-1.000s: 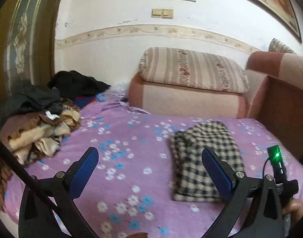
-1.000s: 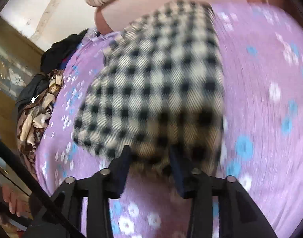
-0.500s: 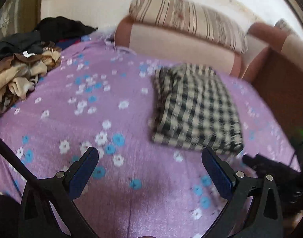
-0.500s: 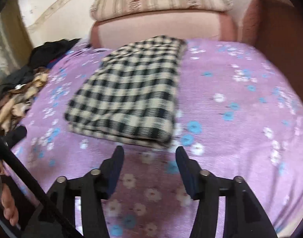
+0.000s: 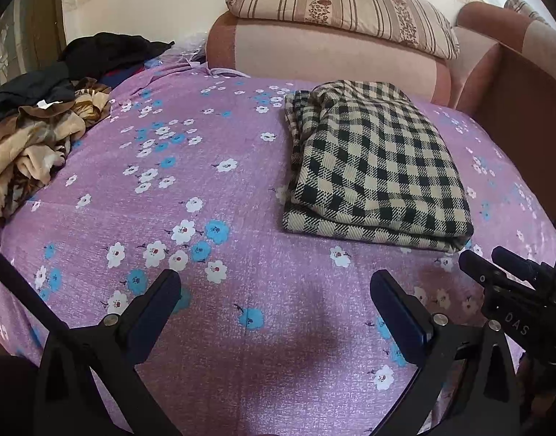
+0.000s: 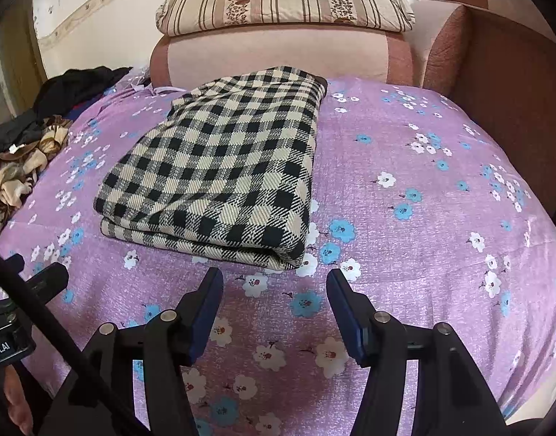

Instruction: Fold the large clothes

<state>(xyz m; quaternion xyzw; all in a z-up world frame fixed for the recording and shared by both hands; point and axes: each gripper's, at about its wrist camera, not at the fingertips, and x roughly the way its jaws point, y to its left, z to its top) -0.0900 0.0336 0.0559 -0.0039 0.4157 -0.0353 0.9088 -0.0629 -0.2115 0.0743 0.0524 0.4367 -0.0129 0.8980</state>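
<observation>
- While both tools hovered over the purple flowered bedspread (image 5: 241, 189) (image 6: 405, 196), the checked garment (image 5: 376, 167) (image 6: 223, 167) lay folded into a thick rectangle on it, touched by neither tool.
- From the left wrist view the garment sat at about one o'clock, its long edge running away towards the sofa; from the right wrist view it sat at about eleven o'clock, its near folded edge just beyond the fingertips.
- The left gripper (image 5: 276, 287) had its jaws spread wide, with nothing between them but bedspread.
- The right gripper (image 6: 274, 283) stood open too, less widely, and held nothing.
- The layers under the top fold of the garment were hidden; only their edges showed along the near side, and its far end was bunched and hard to read.
- A heap of brown and tan clothes (image 5: 30, 145) (image 6: 12, 167) lay at nine o'clock, cut off by the frame edge, with dark clothes (image 5: 107, 51) (image 6: 74, 87) piled behind it; I could not tell the separate pieces apart.
- A striped cushion (image 5: 343, 7) (image 6: 285, 0) rested on the pink sofa back (image 5: 321, 58) (image 6: 270, 58) at twelve o'clock.
- In the left view, part of the other tool's black body jutted in at four o'clock, and the rest was out of frame.
</observation>
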